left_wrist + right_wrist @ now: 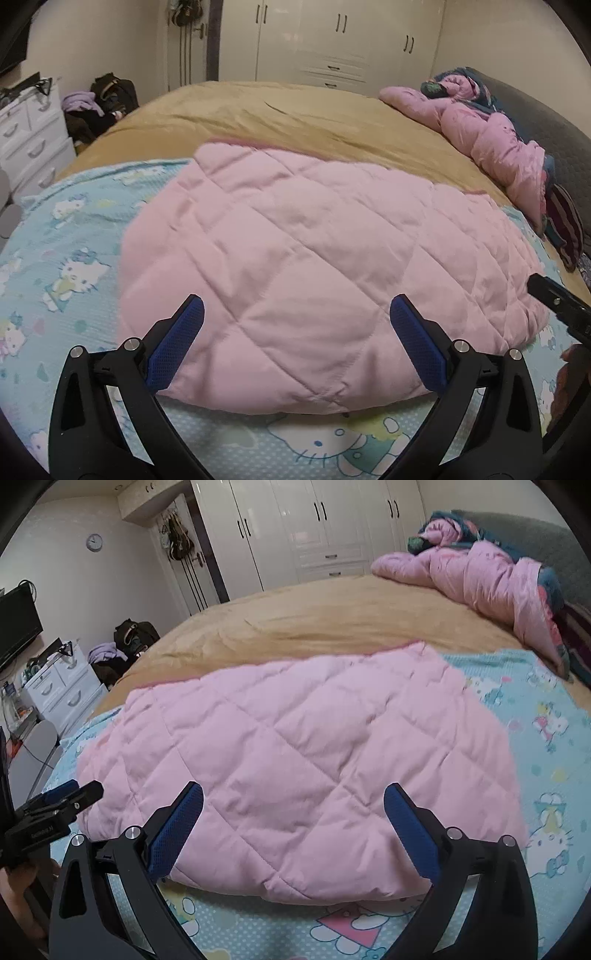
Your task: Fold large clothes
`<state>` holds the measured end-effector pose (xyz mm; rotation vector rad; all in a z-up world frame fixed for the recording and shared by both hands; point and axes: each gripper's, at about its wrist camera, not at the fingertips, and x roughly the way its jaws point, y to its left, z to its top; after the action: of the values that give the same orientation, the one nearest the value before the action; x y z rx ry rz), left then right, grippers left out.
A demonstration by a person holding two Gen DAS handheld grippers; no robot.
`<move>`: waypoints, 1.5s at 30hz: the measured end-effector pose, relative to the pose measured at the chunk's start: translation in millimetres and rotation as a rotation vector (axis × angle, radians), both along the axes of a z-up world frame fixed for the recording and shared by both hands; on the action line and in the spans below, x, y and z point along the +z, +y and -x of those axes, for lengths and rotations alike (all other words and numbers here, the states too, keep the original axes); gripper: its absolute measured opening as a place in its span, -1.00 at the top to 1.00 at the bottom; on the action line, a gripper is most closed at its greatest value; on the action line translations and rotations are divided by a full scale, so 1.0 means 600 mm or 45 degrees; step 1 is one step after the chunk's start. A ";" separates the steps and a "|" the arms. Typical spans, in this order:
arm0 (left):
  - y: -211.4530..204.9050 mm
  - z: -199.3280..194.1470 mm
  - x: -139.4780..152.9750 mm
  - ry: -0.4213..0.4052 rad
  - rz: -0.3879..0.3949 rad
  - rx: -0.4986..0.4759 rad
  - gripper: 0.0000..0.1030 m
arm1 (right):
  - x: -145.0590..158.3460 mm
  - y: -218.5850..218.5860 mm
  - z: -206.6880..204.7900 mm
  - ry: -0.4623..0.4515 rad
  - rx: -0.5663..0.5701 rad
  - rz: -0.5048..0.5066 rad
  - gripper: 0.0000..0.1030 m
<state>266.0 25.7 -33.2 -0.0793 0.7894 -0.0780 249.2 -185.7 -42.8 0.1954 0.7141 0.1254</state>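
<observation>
Two grippers hovered at the near edge of the pink jacket (314, 266), a puffy quilted garment stitched in diamond panels and folded into a rounded slab. It lay on a thin blue cartoon-print sheet (66, 251), which spread out from under the jacket over a smooth tan blanket (295, 114). The left gripper (297, 314) stood wide apart, its ribbed blue pads (177, 347) gripping nothing. The right gripper (293, 801) was equally wide and empty, just above the jacket's near hem.

Left tongs (296, 308), right tongs (293, 795) agape.
</observation>
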 end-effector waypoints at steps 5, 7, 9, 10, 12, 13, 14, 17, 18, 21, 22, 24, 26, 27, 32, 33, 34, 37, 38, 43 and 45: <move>0.027 0.000 0.010 -0.021 -0.046 0.066 -0.84 | 0.022 -0.014 0.008 -0.050 -0.013 0.005 -0.91; 0.040 -0.004 0.009 -0.015 -0.046 0.095 -0.84 | 0.026 -0.025 0.009 -0.058 -0.032 0.011 -0.91; 0.056 -0.007 0.005 -0.002 -0.046 0.130 -0.84 | 0.027 -0.044 0.008 -0.063 -0.064 0.028 -0.91; 0.064 -0.008 0.005 0.001 -0.044 0.142 -0.84 | 0.025 -0.051 0.009 -0.060 -0.074 0.033 -0.91; 0.077 -0.009 0.004 -0.005 -0.040 0.168 -0.84 | 0.021 -0.072 0.006 -0.049 -0.104 0.040 -0.91; 0.080 -0.009 0.004 -0.006 -0.040 0.178 -0.84 | 0.018 -0.082 0.005 -0.043 -0.119 0.043 -0.91; 0.085 -0.012 0.002 -0.002 -0.043 0.189 -0.84 | 0.014 -0.096 0.003 -0.034 -0.137 0.043 -0.91; 0.097 -0.020 -0.007 0.017 -0.064 0.216 -0.84 | 0.002 -0.127 0.001 -0.015 -0.184 0.038 -0.91; 0.101 -0.022 -0.010 0.024 -0.066 0.223 -0.84 | -0.003 -0.140 -0.001 -0.001 -0.203 0.035 -0.91; 0.111 -0.032 -0.023 0.047 -0.064 0.238 -0.84 | -0.023 -0.172 -0.004 0.034 -0.257 0.040 -0.91; 0.114 -0.034 -0.026 0.048 -0.066 0.243 -0.84 | -0.029 -0.181 -0.006 0.047 -0.267 0.040 -0.91; 0.120 -0.040 -0.031 0.055 -0.073 0.251 -0.84 | -0.041 -0.195 -0.009 0.069 -0.287 0.047 -0.91; 0.127 -0.046 -0.038 0.067 -0.079 0.264 -0.84 | -0.051 -0.208 -0.013 0.089 -0.299 0.055 -0.91; 0.133 -0.049 -0.043 0.076 -0.070 0.268 -0.84 | -0.057 -0.216 -0.017 0.107 -0.299 0.057 -0.91; 0.154 -0.063 -0.063 0.094 0.034 0.258 -0.84 | -0.083 -0.243 -0.045 0.186 -0.264 0.063 -0.91; 0.159 -0.066 -0.068 0.096 0.065 0.256 -0.84 | -0.089 -0.248 -0.053 0.205 -0.252 0.047 -0.91; 0.163 -0.069 -0.073 0.101 0.092 0.250 -0.84 | -0.094 -0.252 -0.059 0.216 -0.243 0.034 -0.91; 0.170 -0.079 -0.087 0.116 0.159 0.229 -0.84 | -0.113 -0.265 -0.084 0.268 -0.195 -0.019 -0.92; 0.175 -0.083 -0.094 0.124 0.206 0.219 -0.84 | -0.123 -0.270 -0.095 0.293 -0.166 -0.045 -0.92; 0.194 -0.094 -0.126 0.161 0.367 0.167 -0.84 | -0.166 -0.293 -0.138 0.431 -0.077 -0.242 -0.92; 0.197 -0.097 -0.134 0.175 0.405 0.155 -0.84 | -0.174 -0.291 -0.153 0.453 -0.021 -0.262 -0.92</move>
<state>324.5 143.9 -113.8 -0.4375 0.9030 -0.0827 341.2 -360.5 -147.5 0.4274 1.0541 0.1503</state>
